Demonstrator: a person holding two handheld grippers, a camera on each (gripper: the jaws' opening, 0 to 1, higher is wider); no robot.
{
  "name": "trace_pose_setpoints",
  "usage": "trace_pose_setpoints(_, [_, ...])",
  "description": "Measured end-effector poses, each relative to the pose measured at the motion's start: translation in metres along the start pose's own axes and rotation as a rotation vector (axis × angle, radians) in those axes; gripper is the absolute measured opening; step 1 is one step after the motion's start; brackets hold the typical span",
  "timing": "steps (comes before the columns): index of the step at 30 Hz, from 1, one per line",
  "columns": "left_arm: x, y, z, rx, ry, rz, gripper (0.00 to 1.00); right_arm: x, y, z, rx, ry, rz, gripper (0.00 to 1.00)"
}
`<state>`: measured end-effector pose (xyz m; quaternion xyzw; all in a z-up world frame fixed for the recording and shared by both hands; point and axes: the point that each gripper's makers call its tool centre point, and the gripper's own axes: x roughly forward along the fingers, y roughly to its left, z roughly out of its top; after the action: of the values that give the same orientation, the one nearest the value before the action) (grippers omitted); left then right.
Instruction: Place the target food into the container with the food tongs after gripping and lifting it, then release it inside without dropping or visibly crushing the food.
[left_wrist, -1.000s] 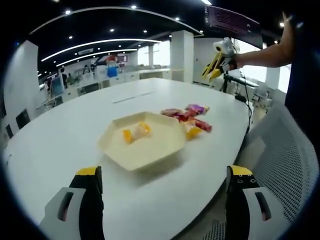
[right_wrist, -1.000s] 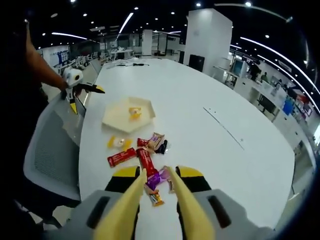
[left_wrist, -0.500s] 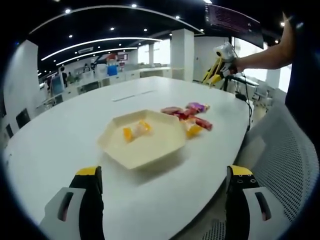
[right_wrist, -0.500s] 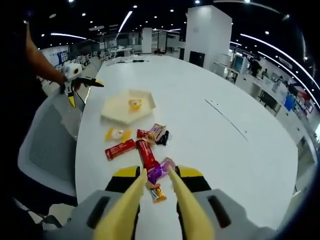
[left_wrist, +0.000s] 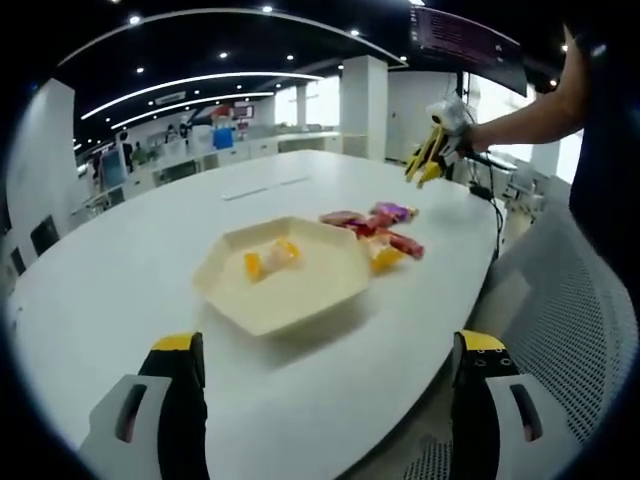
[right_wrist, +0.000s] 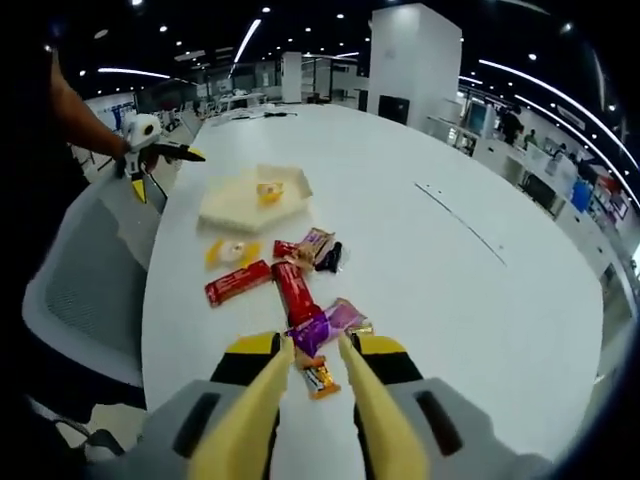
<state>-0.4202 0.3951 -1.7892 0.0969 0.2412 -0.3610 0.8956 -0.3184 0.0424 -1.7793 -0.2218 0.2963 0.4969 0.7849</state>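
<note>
Large white table (right_wrist: 450, 330), oval, carries everything; grey mesh chair (right_wrist: 85, 290) sits at its edge beside me. Hexagonal cream container (left_wrist: 285, 285) rests on the table, holding yellow-wrapped pieces (left_wrist: 268, 258) already inside. Just beyond it lies the snack scatter: long red bar (right_wrist: 293, 290), second red bar (right_wrist: 238, 282), yellow packet (right_wrist: 228, 252), purple wrapper (right_wrist: 332, 322) and a small orange-striped candy (right_wrist: 320, 380), the last two nearest my tong tips. My left gripper (left_wrist: 325, 400) hangs low in front of the container w/ jaws spread wide, nothing between them. My right gripper (right_wrist: 312, 350) carries the yellow food tongs (right_wrist: 300, 420); tong blades are narrowed to a slim gap but not pinching anything, tips poised right at the purple wrapper. In left gripper view that same right gripper (left_wrist: 432, 150) is seen well above the table's far side. Judgement: target is prob. the purple wrapper, not yet gripped. Risks: wrappers overlap, so tips may catch the red bar or striped candy too; slick foil could slip out mid-lift if the grip sits at an edge; squeezing too hard would dent the contents; container is well apart from the pile, so a long carry gives time for a drop.
</note>
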Motion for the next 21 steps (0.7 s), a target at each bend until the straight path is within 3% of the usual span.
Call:
trace_pose_setpoints(7, [0.001,0.000,-0.002,0.000,0.009,-0.003,0.99,0.009,0.001,-0.011,0.017,0.006,0.003,0.26])
trace_pose_setpoints(16, [0.001,-0.001,-0.004,-0.003,0.021,-0.005,0.99,0.025,-0.002,-0.030,-0.015,0.062,0.023,0.26])
trace_pose_setpoints(21, [0.002,0.000,-0.007,-0.007,0.031,-0.006,0.99,0.034,-0.004,-0.039,0.017,0.082,0.039,0.26])
